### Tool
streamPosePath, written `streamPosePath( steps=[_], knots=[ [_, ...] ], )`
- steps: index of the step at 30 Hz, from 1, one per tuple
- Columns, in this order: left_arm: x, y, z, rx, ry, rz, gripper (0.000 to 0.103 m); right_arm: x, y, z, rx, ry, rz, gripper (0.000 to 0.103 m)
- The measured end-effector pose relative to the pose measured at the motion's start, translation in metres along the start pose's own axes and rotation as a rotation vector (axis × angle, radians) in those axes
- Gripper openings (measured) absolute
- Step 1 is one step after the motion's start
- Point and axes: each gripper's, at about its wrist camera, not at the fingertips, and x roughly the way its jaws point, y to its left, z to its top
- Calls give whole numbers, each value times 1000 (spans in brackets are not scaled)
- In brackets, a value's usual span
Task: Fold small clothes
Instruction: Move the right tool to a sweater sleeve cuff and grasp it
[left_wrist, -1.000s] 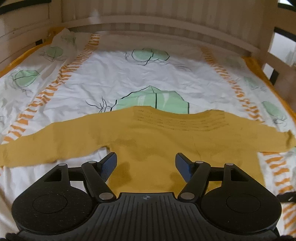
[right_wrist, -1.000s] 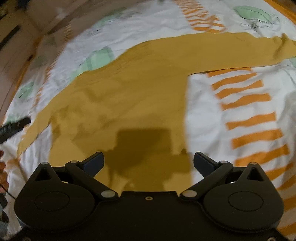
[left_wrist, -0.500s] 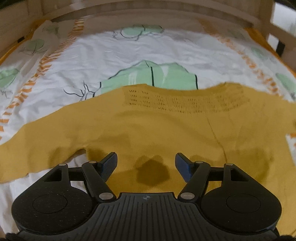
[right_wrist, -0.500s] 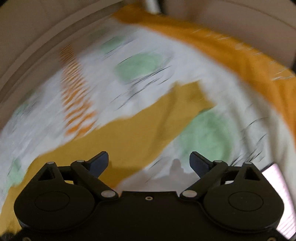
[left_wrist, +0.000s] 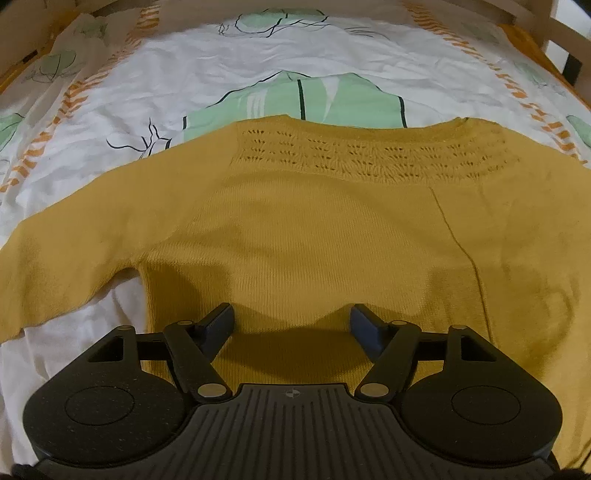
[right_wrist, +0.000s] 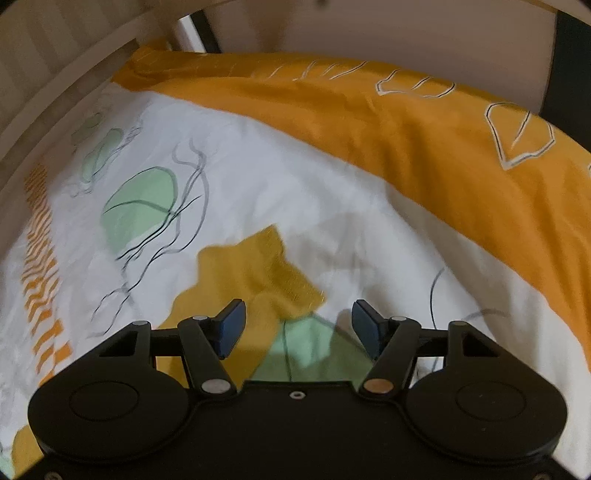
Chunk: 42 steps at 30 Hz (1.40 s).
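left claw (left_wrist: 291, 325) jaws apart over flat mustard knit sweater (left_wrist: 314, 236), right claw (right_wrist: 297, 326) narrowing, unclamped, above ribbed cuff (right_wrist: 273, 266)

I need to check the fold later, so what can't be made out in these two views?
- Left wrist view: the sweater hem hides behind the left gripper; both sleeve ends are cut off by the edges.
- Right wrist view: the cuff and sheet are blurred; the right gripper hides the rest of the sleeve.

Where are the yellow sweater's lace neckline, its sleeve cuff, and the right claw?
Lace neckline (left_wrist: 369, 157): left wrist view, openwork band below the collar.
Sleeve cuff (right_wrist: 280, 273): right wrist view, ribbed end.
Right claw (right_wrist: 297, 328): right wrist view, between its open fingertips.
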Motion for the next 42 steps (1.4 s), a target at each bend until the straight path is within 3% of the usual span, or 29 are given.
streamPosePath(
  steps=[7,9,10,11,12,20,28,35,42],
  knots=[
    [2,2,-1,-5,-24,-16,70,29,5,0,-31,-5,-3,69],
    [2,2,1,-2,-17,-18,70,30,10,-2,-59,-13,2,64],
    [2,2,2,0,-13,-18,70,31,12,-3,-78,-11,5,51],
    [2,2,3,-4,-8,-20,70,31,15,-4,-106,-3,7,25],
    [1,3,4,-11,-4,-23,69,31,18,-5,-123,7,27,22],
    [-17,15,13,-79,-9,-70,69,-23,30,7,-135,-80,60,20],
    [-53,20,26,-30,-67,-52,69,-124,100,10,-279,-151,211,20],
    [-87,35,34,-9,-121,-116,69,-200,198,-37,-401,-136,383,20],
    [-95,66,38,-87,-128,-164,69,-217,289,-121,-504,-60,540,20]
  ],
)
